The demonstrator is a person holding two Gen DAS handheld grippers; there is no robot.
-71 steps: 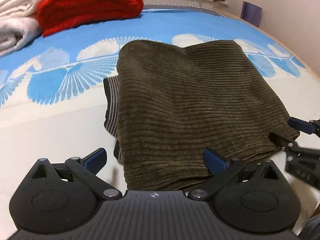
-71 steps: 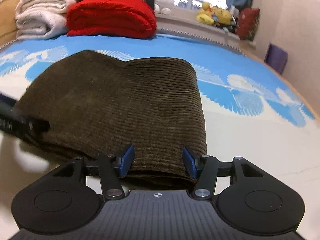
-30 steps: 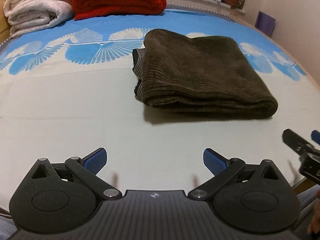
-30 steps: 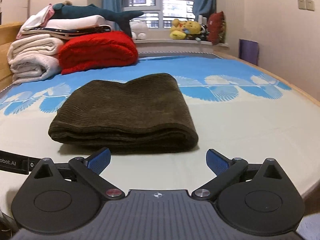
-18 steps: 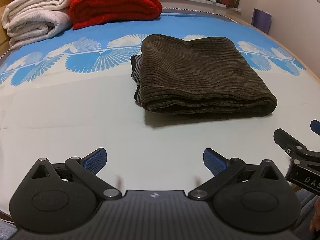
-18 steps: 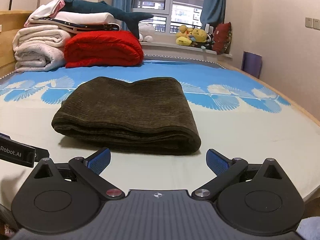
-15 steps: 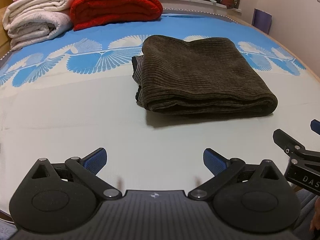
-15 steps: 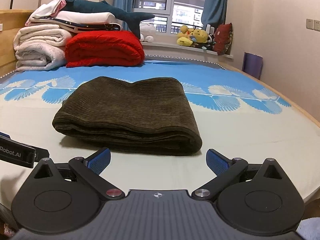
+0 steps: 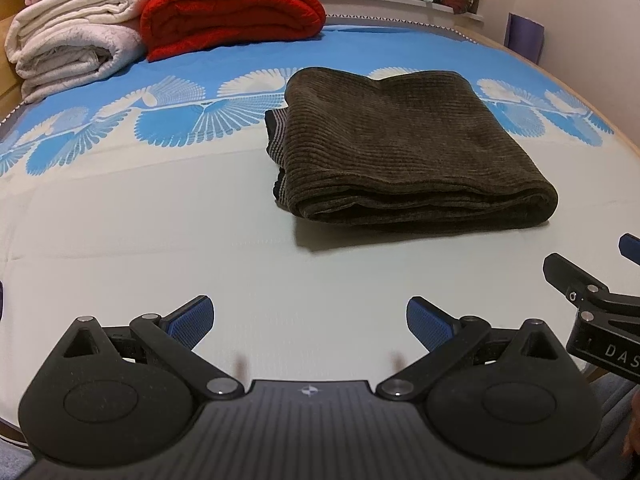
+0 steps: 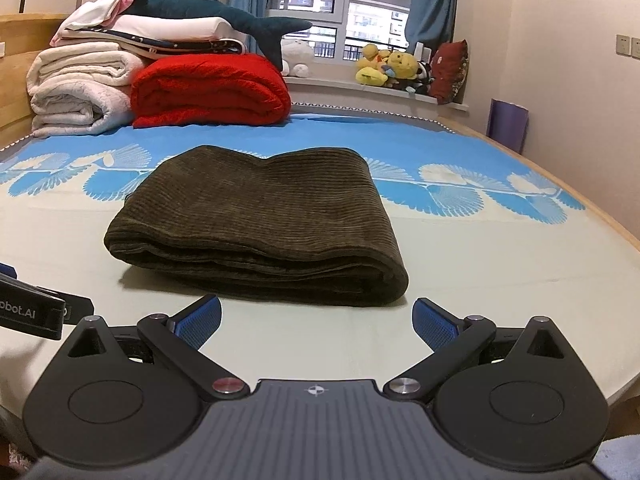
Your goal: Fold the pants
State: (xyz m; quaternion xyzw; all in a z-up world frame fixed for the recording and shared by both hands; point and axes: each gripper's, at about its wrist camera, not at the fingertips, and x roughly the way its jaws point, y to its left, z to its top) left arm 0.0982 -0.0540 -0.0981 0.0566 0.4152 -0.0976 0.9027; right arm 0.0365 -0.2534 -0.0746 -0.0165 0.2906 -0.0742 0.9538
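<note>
Left wrist view looks across a bed (image 9: 120,208) whose near half is pale cream and whose far half is blue with white fan shapes. The folded white blankets (image 9: 72,52) sit at the far left corner, with a red blanket (image 9: 232,12) just beside them toward the middle of the far edge. The pants (image 9: 404,152), dark olive corduroy, lie folded into a thick flat rectangle near the middle of the bed, straddling the line where cream meets blue, their striped waistband showing at the left end. The left gripper (image 9: 308,320) hovers over the near edge of the bed, jaws spread wide with nothing between them and well apart from the pants. The right gripper (image 10: 316,320) is likewise spread and empty at the near edge, its fingertips close to the front fold of the pants without touching. A plush shark (image 10: 208,4) lies on top of the blanket stack, and small stuffed toys (image 10: 384,66) sit on the windowsill beyond the far edge.
</note>
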